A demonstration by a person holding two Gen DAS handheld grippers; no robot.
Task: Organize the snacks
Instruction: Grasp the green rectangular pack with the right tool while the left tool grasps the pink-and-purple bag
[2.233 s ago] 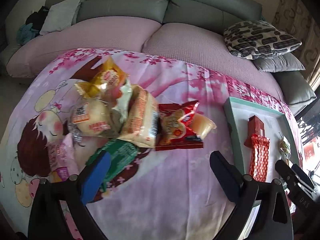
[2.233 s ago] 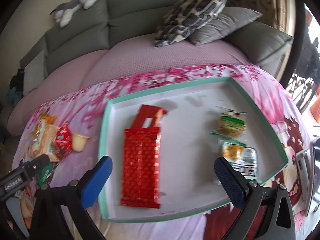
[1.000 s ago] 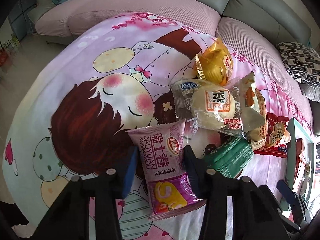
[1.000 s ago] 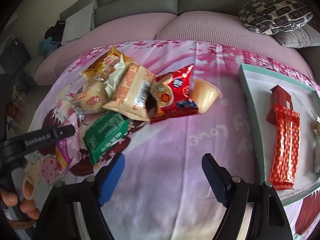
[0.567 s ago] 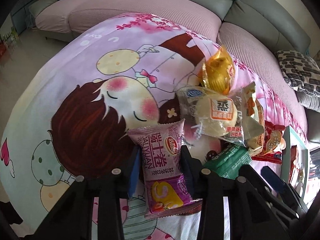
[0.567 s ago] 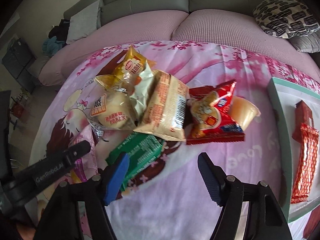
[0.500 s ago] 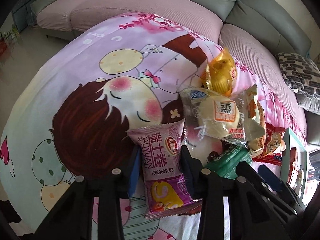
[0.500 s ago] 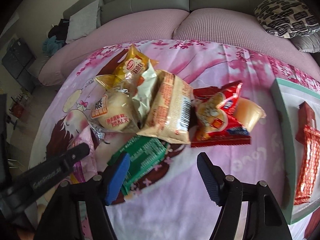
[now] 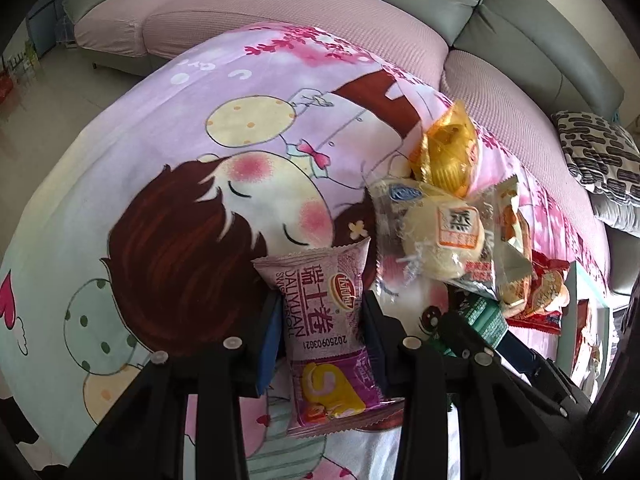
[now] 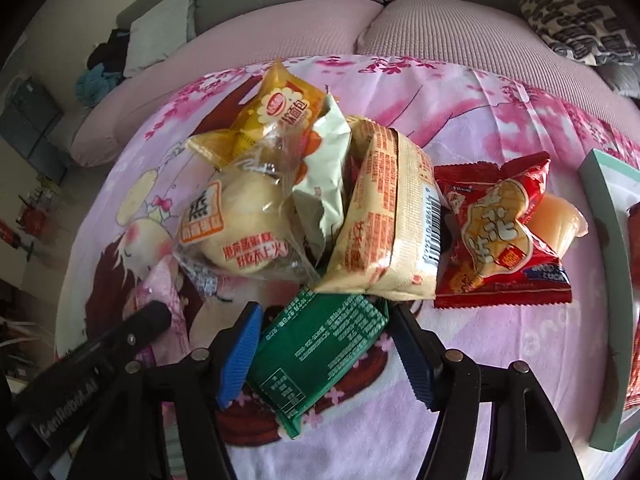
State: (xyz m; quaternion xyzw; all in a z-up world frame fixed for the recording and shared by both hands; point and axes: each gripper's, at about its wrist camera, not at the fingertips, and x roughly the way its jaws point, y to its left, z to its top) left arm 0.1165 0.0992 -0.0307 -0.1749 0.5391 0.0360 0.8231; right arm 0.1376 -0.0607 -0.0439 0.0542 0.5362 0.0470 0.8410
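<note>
My left gripper (image 9: 320, 320) is shut on a pink-purple swiss roll packet (image 9: 324, 320) that lies on the cartoon cloth. My right gripper (image 10: 326, 344) is open, its jaws on either side of a green packet (image 10: 320, 352), not closed on it. Behind it lies a heap of snacks: a clear-wrapped steamed bun (image 10: 236, 224), a yellow bread bag (image 10: 276, 116), a cream packet (image 10: 392, 216), a red packet (image 10: 500, 240) and a jelly cup (image 10: 560, 220). The bun also shows in the left wrist view (image 9: 444, 240).
A teal-rimmed white tray (image 10: 616, 280) sits at the right edge with a red packet in it. A pink and grey sofa (image 10: 320, 32) curves behind the table, with a patterned cushion (image 10: 580, 28). The left gripper's arm (image 10: 100, 352) crosses the lower left of the right wrist view.
My left gripper has closed on the swiss roll packet. My right gripper has swung left from the tray and moved down around the green packet.
</note>
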